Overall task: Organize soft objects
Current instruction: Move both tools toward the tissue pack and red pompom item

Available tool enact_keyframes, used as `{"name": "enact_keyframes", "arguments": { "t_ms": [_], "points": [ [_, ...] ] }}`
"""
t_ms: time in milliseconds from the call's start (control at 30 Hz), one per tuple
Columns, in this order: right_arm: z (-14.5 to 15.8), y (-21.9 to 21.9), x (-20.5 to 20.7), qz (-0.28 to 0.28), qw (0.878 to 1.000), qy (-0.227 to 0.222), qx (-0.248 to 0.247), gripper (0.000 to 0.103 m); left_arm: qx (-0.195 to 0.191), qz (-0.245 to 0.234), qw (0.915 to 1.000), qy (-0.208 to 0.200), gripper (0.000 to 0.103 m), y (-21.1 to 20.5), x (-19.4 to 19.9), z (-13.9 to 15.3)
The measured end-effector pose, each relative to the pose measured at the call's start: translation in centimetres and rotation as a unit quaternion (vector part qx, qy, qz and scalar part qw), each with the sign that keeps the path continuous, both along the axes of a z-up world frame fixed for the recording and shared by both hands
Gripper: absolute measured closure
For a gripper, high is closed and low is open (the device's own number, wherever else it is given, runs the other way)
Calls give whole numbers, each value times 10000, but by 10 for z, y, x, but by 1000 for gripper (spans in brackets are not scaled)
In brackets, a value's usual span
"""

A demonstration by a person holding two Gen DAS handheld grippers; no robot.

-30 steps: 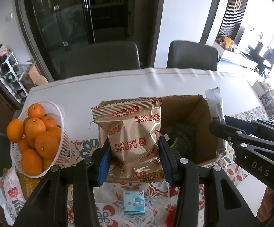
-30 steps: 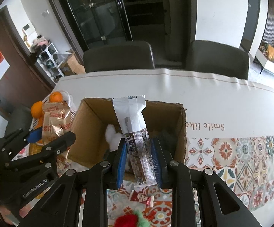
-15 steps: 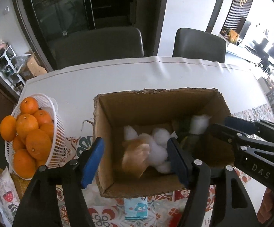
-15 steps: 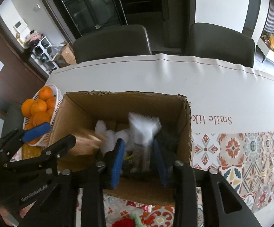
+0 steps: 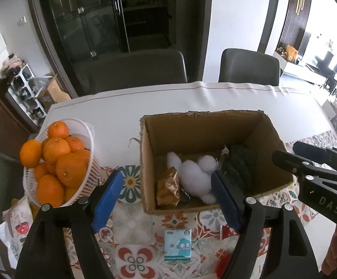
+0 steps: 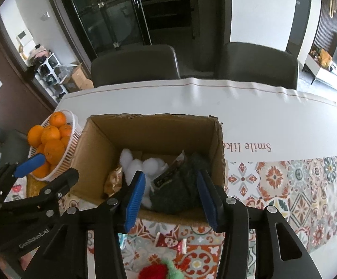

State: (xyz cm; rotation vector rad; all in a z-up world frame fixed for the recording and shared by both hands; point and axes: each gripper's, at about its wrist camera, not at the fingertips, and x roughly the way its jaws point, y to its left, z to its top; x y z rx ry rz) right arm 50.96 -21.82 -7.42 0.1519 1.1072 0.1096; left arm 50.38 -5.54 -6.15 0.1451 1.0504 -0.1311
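On the table in front of me stands one open cardboard box, and both of my grippers hang just above its near edge. My left gripper has just been spreading its jaws and now stands wide, with nothing between the blue pads; my right gripper has also just been opening and is parted more narrowly, likewise empty. Inside the box I count one gold biscuit packet leaning against the left wall, one white fluffy plush beside it in the middle, one silvery wrapper propped against the plush, and one dark green furry thing filling the right side. Left of the box, one white basket holds roughly ten oranges. On the patterned cloth nearest me lie one small pale blue tissue pack with a cartoon face, one red-and-white sweet wrapper, and one red and green soft toy at the bottom edge of the right wrist view. Two dark chairs stand behind the table. The white runner reads "Smile lik", upside down to me. My left gripper bears "GenRobot.AI" and my right one "DAS". The print on the gold packet is too crumpled to read.
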Motion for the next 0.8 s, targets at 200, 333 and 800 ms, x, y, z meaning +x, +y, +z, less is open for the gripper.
{"name": "enact_keyframes", "arguments": {
  "t_ms": [200, 333, 800],
  "points": [
    [16, 4, -28, -30, 9996, -244, -126, 55, 60, -13, 9996, -266, 22, 4, -26, 11],
    [20, 8, -45, -45, 9994, -306, -170, 51, 74, -13, 9995, -317, 22, 7, -43, 12],
    [-28, 10, -85, -163, 9996, 203, -62, 49, 207, -58, 9997, 141, 21, 12, -82, -29]
  ]
}}
